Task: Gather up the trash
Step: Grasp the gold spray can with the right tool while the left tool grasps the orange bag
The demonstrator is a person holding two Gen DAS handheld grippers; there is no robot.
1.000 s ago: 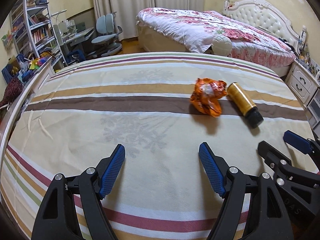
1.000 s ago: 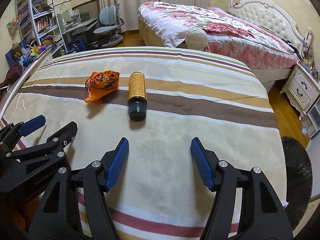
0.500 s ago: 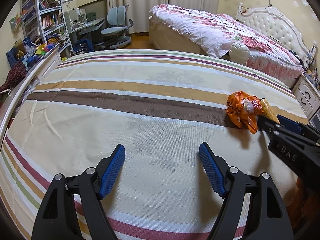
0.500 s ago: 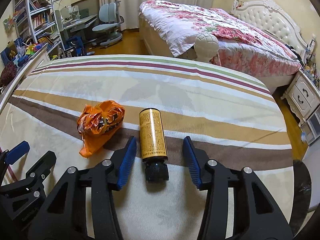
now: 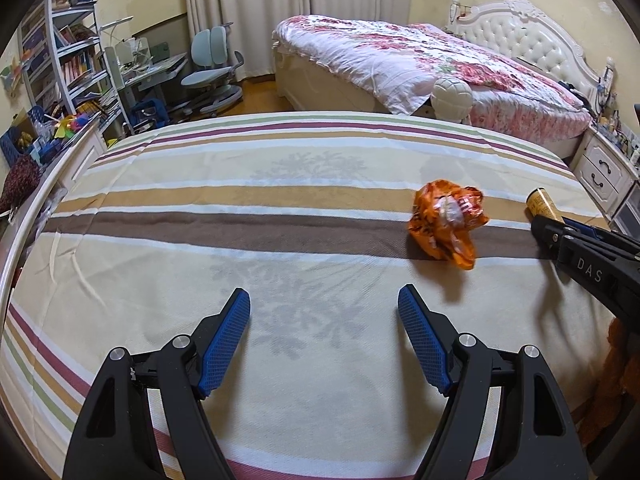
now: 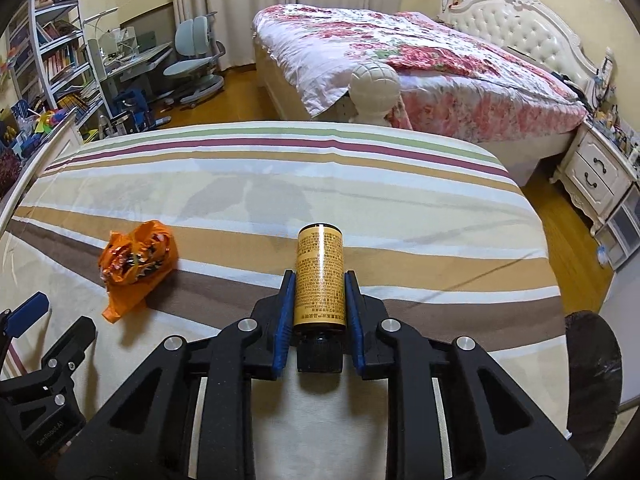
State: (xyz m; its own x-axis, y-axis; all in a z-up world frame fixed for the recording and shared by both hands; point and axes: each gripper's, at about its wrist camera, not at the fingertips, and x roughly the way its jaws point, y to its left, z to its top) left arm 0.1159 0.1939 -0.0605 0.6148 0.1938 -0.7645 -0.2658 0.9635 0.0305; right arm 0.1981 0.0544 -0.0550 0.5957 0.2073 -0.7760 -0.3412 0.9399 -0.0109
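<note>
A gold-labelled bottle (image 6: 319, 280) with a black cap lies on the striped bed sheet (image 6: 240, 208), cap toward me. My right gripper (image 6: 319, 277) straddles its lower body; the jaws are closing and both blue pads sit against the label. In the left wrist view only the bottle's far end (image 5: 541, 202) shows past the right gripper's fingers (image 5: 554, 234). A crumpled orange wrapper (image 5: 446, 224) lies on the brown stripe, left of the bottle (image 6: 138, 258). My left gripper (image 5: 323, 296) hangs open over bare sheet, short and left of the wrapper.
A black bin (image 6: 592, 356) stands off the sheet's right edge. Beyond are a floral-covered bed (image 6: 400, 52), a white nightstand (image 6: 596, 176), a desk chair (image 5: 212, 64) and bookshelves (image 5: 68, 60). A white rail (image 5: 24, 240) borders the sheet's left side.
My right gripper has moved forward over the bottle and its jaws have narrowed from wide apart to against its sides. The left gripper stays open and the wrapper lies where it was.
</note>
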